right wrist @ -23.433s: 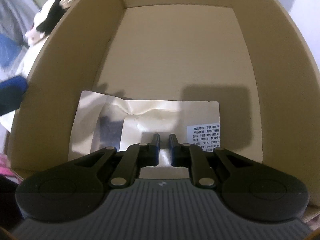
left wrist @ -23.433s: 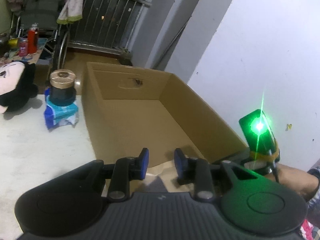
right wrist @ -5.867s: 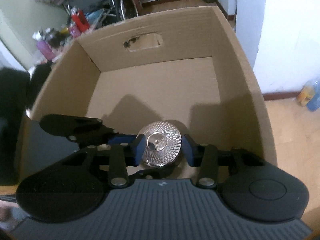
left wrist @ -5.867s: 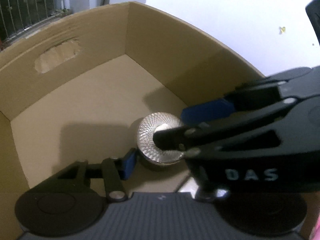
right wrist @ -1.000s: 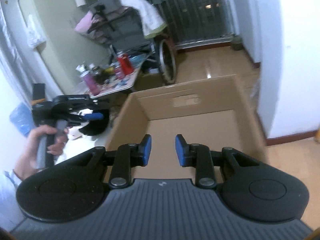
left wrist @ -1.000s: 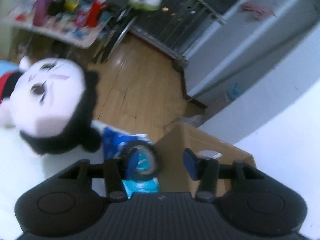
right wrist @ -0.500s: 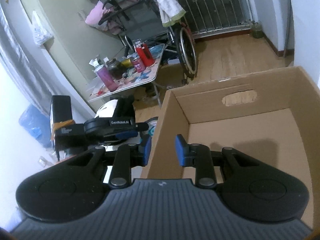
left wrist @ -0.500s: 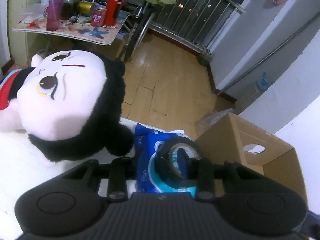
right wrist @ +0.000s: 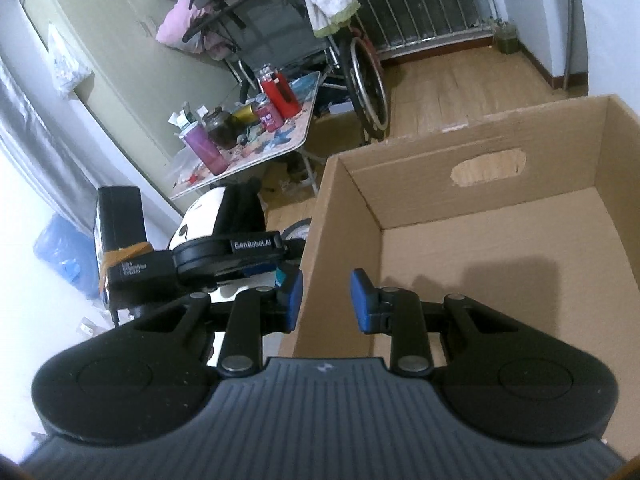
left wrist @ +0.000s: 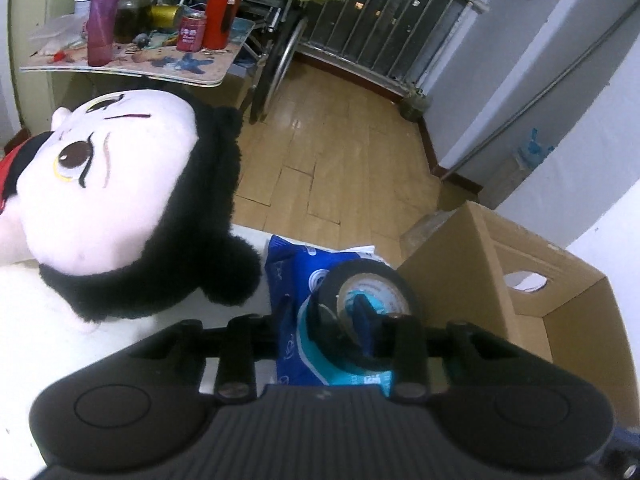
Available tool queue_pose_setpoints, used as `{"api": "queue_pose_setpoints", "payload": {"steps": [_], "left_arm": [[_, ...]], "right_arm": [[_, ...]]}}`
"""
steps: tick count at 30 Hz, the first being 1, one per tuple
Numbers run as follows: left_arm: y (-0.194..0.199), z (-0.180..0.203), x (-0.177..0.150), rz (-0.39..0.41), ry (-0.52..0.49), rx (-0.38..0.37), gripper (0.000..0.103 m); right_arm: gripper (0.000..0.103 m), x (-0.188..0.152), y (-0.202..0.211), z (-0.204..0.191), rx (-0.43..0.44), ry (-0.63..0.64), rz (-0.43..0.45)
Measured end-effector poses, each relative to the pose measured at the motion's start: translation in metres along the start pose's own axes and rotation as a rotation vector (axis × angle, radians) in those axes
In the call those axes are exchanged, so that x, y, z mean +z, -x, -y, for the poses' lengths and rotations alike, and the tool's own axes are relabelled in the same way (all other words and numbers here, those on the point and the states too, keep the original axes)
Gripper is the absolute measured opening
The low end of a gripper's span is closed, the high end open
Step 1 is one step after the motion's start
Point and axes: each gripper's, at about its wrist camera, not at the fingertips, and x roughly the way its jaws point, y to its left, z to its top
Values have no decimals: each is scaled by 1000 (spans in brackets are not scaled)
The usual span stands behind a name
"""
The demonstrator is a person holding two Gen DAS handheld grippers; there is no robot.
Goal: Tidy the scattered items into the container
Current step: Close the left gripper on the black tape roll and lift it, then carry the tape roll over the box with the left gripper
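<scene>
A black tape roll [left wrist: 370, 300] lies on a blue tissue pack [left wrist: 298, 276] on the white table, beside the open cardboard box [left wrist: 560, 292]. My left gripper [left wrist: 332, 320] is at the roll: its right finger reaches into the roll's hole and the left finger sits outside the rim. Whether it grips is unclear. A large plush doll [left wrist: 116, 200] lies to the left. My right gripper [right wrist: 326, 300] is open and empty above the box's left wall [right wrist: 340, 216]; the left gripper's body [right wrist: 224, 256] shows beside it.
The box floor [right wrist: 500, 256] in view is bare. Beyond the table edge are a wooden floor [left wrist: 352, 152], a cluttered side table [left wrist: 136, 48] with bottles, a wheelchair and a metal railing. A white wall stands right of the box.
My left gripper has moved down onto the tape roll, one finger now inside its hole. My right gripper has risen and shifted left, over the box's left wall.
</scene>
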Motion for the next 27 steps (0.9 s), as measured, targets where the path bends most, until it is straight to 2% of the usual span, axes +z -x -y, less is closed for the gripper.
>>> {"api": "queue_pose_setpoints", "payload": {"steps": [3, 14, 18, 22, 24, 26, 27], "left_arm": [[5, -1, 2, 2, -5, 14, 22], [29, -9, 0, 35, -11, 40, 21], [44, -9, 0, 63, -10, 16, 21], [65, 4, 0, 108, -52, -28, 21], [75, 13, 0, 127, -70, -60, 21], [85, 24, -1, 137, -94, -102, 22], [89, 30, -2, 138, -103, -126, 22]], "right_arm": [[26, -4, 1, -2, -4, 10, -8], [26, -8, 13, -9, 11, 21, 0], [26, -8, 18, -12, 31, 12, 3], [28, -6, 25, -15, 31, 2, 19], [32, -4, 31, -16, 38, -14, 43], [41, -1, 38, -16, 53, -39, 70], [42, 0, 42, -15, 59, -53, 89]]}}
